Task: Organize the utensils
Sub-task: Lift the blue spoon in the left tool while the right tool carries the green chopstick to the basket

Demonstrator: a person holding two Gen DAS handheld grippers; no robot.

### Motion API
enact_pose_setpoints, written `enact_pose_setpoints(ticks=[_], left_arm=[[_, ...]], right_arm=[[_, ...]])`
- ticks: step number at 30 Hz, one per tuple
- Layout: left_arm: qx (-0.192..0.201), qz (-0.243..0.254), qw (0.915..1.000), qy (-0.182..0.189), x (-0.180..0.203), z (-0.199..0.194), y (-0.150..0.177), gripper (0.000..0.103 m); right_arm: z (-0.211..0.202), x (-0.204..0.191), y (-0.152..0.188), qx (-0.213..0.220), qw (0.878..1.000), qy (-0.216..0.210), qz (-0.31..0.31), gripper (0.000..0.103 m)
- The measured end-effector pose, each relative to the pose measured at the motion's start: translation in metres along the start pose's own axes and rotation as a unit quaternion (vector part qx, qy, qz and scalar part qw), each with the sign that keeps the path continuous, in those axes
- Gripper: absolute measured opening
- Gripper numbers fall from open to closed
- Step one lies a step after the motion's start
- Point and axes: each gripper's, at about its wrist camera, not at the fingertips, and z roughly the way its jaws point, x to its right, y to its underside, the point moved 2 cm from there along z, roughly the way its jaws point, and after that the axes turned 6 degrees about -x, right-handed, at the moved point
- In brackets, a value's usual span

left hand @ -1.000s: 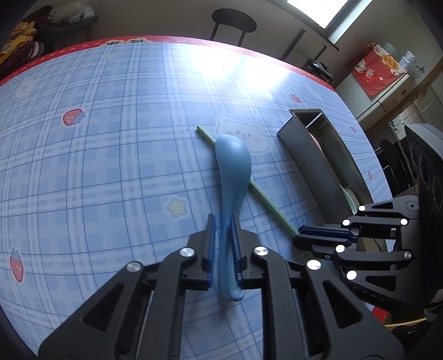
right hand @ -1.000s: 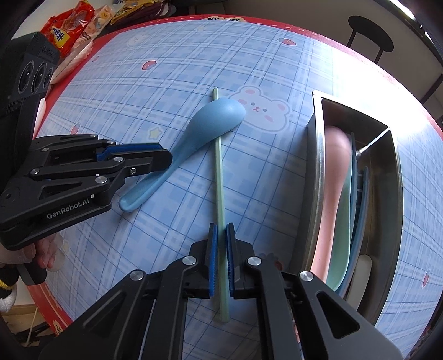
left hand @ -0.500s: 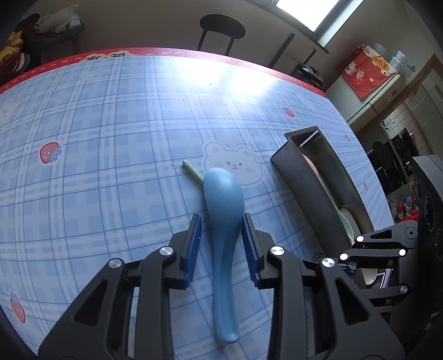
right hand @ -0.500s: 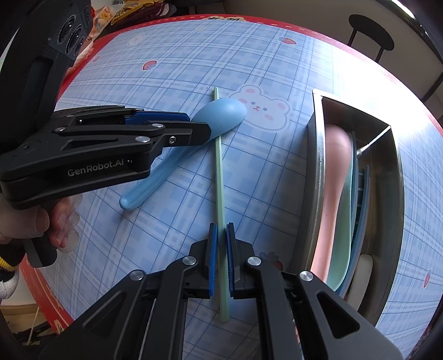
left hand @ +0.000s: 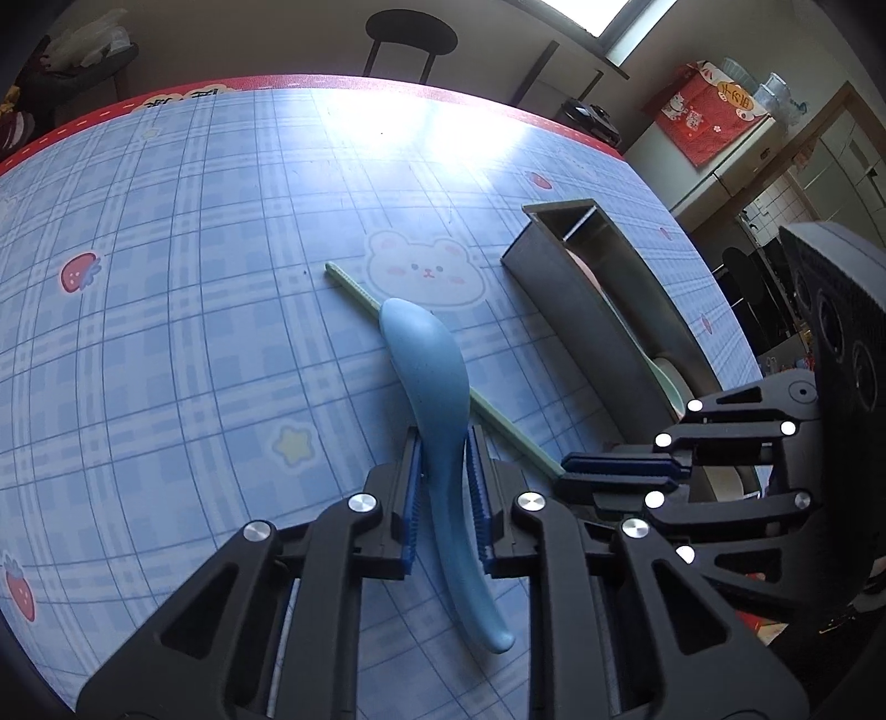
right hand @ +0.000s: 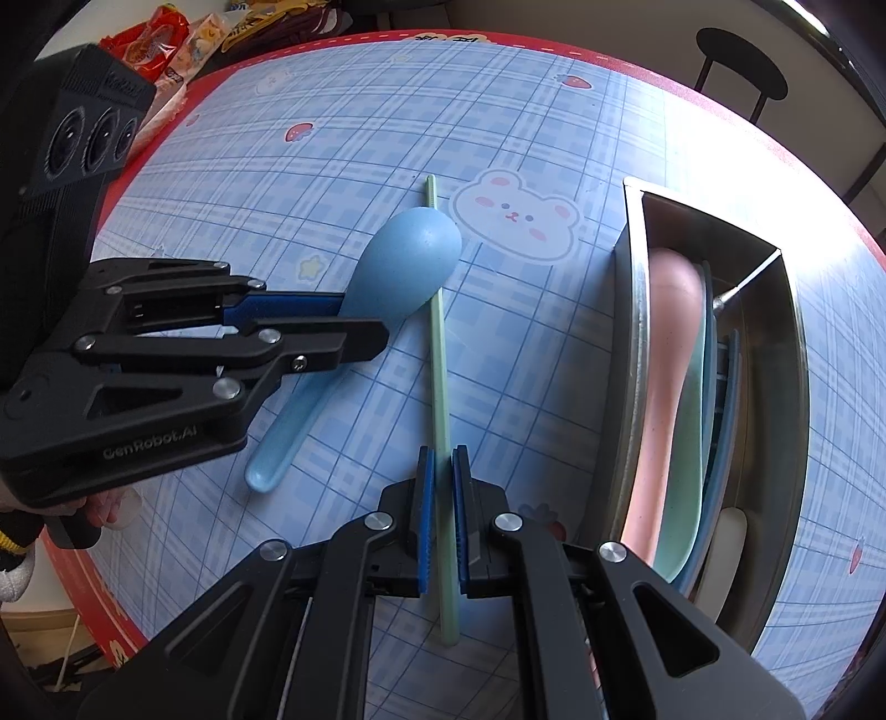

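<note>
A light blue spoon [left hand: 429, 376] lies on the blue checked tablecloth, its bowl over a pale green chopstick [left hand: 354, 291]. My left gripper [left hand: 446, 443] is shut on the spoon's handle; it also shows in the right wrist view [right hand: 354, 327], with the spoon [right hand: 407, 266]. My right gripper [right hand: 442, 462] is shut on the green chopstick [right hand: 437, 354], near its close end; it shows in the left wrist view [left hand: 570, 471].
A steel tray [right hand: 789, 343] stands at the right with pink, mint and blue utensils in it; it shows in the left wrist view too [left hand: 565, 277]. Snack packets [right hand: 166, 44] lie beyond the table's far left edge. A black stool [left hand: 410, 33] stands behind the table.
My left gripper had opened around the spoon half a second ago and has closed on its handle again. The right gripper stays shut on the chopstick.
</note>
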Motion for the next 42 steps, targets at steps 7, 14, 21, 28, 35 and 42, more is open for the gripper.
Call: enact_pose_setpoints(ticks=[7,14,21,28,35,42], left_arm=[[-0.009,0.020,0.9998,-0.002,0.014,-0.001,0.021,0.011],[-0.003,0.008,0.9997,-0.021,0.001,-0.009,0.038,0.011],[0.016,-0.019,0.9996,-0.015,-0.006,-0.018,0.052,0.012],[0.037,-0.093,0.9950,-0.002,-0.017,-0.025,0.073,0.012],[0.046,-0.140,0.9889,0.014,-0.021,-0.036,0.097,0.012],[0.034,-0.151,0.9879,0.004,-0.021,-0.043,0.106,0.011]], right_arm=[[-0.001,0.001,0.001,-0.001,1.000,-0.005,-0.001,0.007],[-0.002,0.002,0.001,-0.001,1.000,-0.005,-0.002,0.007],[-0.001,-0.002,-0.002,-0.005,1.000,0.007,-0.010,0.007],[0.001,-0.005,-0.003,-0.007,1.000,0.017,-0.017,0.007],[0.002,-0.010,-0.001,-0.003,0.999,0.025,-0.030,0.007],[0.002,-0.010,-0.001,-0.003,0.999,0.021,-0.027,0.007]])
